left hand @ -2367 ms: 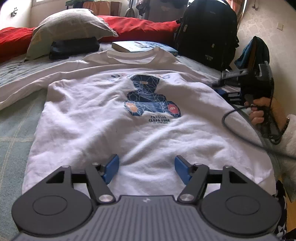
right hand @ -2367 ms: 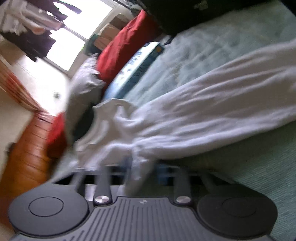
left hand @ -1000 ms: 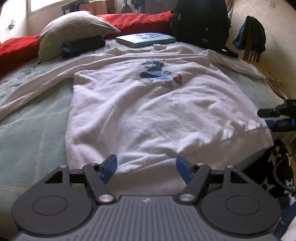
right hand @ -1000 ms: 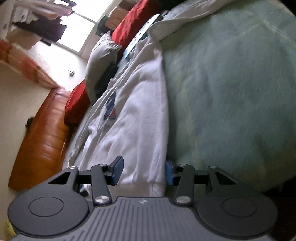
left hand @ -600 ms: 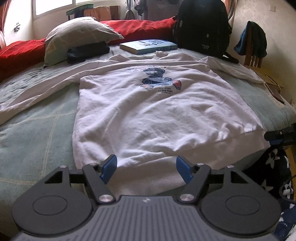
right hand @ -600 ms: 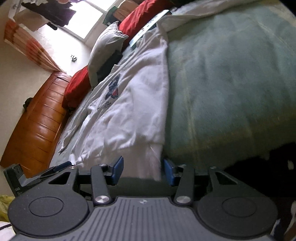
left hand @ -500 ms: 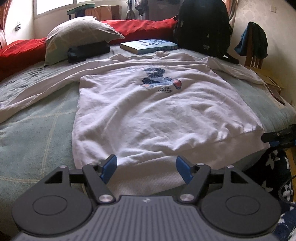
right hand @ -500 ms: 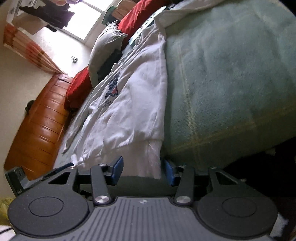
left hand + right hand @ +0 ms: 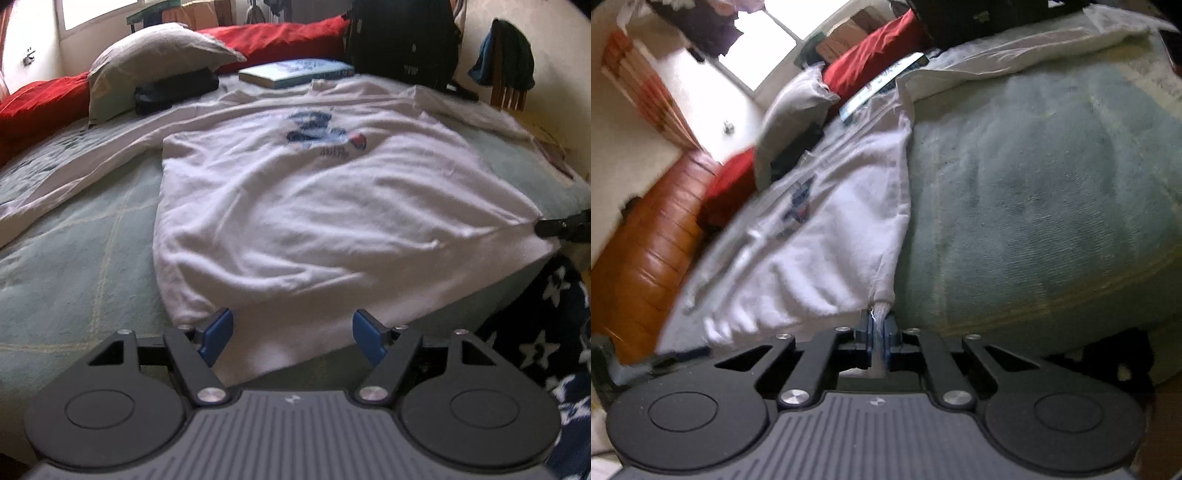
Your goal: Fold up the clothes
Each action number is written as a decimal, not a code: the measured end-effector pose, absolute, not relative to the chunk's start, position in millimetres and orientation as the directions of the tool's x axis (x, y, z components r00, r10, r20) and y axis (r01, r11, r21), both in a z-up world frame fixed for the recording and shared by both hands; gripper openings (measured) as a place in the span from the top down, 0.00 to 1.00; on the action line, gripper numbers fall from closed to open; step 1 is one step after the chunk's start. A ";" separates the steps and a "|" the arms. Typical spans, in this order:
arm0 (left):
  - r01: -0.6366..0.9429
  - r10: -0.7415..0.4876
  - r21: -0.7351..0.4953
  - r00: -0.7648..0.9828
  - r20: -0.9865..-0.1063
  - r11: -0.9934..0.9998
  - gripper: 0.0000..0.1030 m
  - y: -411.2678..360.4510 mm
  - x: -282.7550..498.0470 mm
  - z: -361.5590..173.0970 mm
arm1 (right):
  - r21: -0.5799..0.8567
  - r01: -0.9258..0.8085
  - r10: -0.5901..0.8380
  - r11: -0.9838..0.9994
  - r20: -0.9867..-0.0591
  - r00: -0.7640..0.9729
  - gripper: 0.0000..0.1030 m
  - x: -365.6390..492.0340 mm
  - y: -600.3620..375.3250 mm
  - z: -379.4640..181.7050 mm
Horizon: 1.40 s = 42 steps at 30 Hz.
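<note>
A white long-sleeved sweatshirt (image 9: 314,206) with a blue chest print lies face up on the green bedspread (image 9: 74,258), sleeves spread to both sides. My left gripper (image 9: 291,334) is open, its blue pads straddling the hem near the bottom left corner, which hangs over the bed's edge. My right gripper (image 9: 875,334) is shut on the bottom right corner of the sweatshirt (image 9: 827,258), pulling the cloth taut. In the left wrist view the right gripper's black tip (image 9: 565,227) shows at that corner.
A grey pillow (image 9: 155,62), a red bolster (image 9: 280,37), a book (image 9: 295,72) and a black backpack (image 9: 402,40) sit at the bed's far end. A chair with draped clothes (image 9: 506,70) stands at right. Star-patterned dark fabric (image 9: 546,325) lies below the bed's near right corner.
My right gripper has shut on the sweatshirt's bottom right hem corner and pulls it taut. My left gripper has shifted toward the bottom left corner, still open.
</note>
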State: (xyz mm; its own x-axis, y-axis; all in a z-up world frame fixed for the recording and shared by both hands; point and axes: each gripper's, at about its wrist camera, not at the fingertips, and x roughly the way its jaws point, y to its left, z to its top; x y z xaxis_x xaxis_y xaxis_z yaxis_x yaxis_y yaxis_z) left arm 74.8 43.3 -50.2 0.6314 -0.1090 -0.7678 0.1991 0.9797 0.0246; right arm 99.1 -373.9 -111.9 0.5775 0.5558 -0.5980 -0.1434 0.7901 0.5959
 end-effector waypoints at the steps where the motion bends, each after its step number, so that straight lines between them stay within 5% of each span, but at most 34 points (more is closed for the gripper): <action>1: 0.203 -0.110 0.029 0.637 -0.763 0.979 0.29 45.0 75.5 -46.5 | 0.563 -0.145 0.534 0.814 -0.625 0.570 0.88 98.8 -371.4 -109.0; 4: 0.215 -0.115 0.046 0.675 -0.729 0.975 0.28 49.9 80.0 -30.7 | 0.476 -0.152 0.463 0.866 -0.647 0.606 0.84 93.9 -369.2 -88.8; 10: 0.270 -0.148 0.081 0.725 -0.672 0.959 0.27 30.4 129.9 -21.4 | 0.350 -0.305 0.461 0.885 -0.572 0.679 0.48 129.4 -319.9 -50.3; 17: 0.313 -0.227 -0.018 0.648 -0.727 0.950 0.26 31.5 149.6 -67.1 | 0.231 -0.342 0.406 0.911 -0.653 0.640 0.47 162.8 -281.2 -78.2; 23: 0.355 -0.262 -0.034 0.618 -0.741 0.934 0.26 48.5 158.2 -37.3 | 0.176 -0.328 0.356 0.928 -0.676 0.645 0.40 143.0 -294.5 -78.1; 28: 0.332 -0.241 -0.011 0.661 -0.711 0.943 0.24 43.9 238.4 -32.7 | 0.170 -0.425 0.431 0.889 -0.625 0.651 0.31 168.2 -257.1 -58.0; 32: 0.238 -0.154 0.004 0.640 -0.753 0.971 0.21 59.5 301.1 -69.1 | 0.125 -0.433 0.393 0.893 -0.685 0.614 0.31 191.5 -235.1 -80.5; 42: 0.220 -0.118 0.050 0.689 -0.715 0.974 0.25 91.0 313.8 -58.7 | 0.232 -0.414 0.459 0.880 -0.640 0.616 0.27 180.8 -268.5 -89.7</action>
